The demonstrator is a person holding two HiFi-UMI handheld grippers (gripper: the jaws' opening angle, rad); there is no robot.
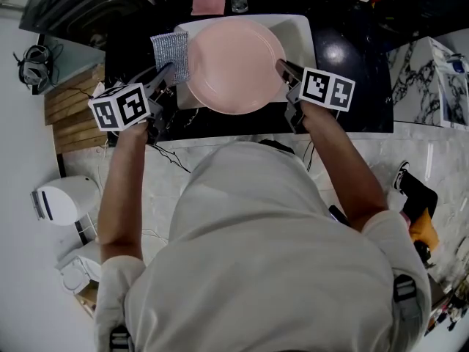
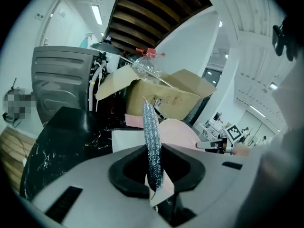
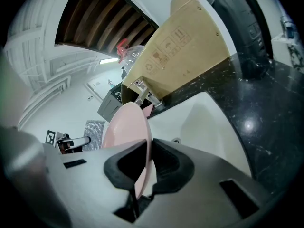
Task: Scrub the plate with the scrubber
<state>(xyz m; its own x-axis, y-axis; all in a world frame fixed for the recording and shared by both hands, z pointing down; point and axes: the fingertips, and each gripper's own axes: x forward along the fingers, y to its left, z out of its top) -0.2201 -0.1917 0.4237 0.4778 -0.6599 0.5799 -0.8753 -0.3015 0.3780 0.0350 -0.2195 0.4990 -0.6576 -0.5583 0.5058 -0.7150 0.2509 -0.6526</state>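
Over the white sink (image 1: 299, 35), the pink plate (image 1: 234, 66) is held with its face turned up toward me and its rim clear of the basin wall on the near side. Being round it has no long axis; in the right gripper view it runs edge-on away from the jaws toward the far-left. My right gripper (image 1: 282, 68) has its jaws closed down to the thickness of the plate's right rim and pinches it there, so the plate extends leftward from that claw. My left gripper (image 1: 167, 72) is clamped on the near end of the silver mesh scrubber (image 1: 170, 56). The scrubber's long axis points away from me, past the jaw tips, and it stands on edge in the left gripper view. It sits just beside the plate's left rim; whether they touch, I cannot tell. Black countertop (image 1: 352, 79) surrounds the sink.
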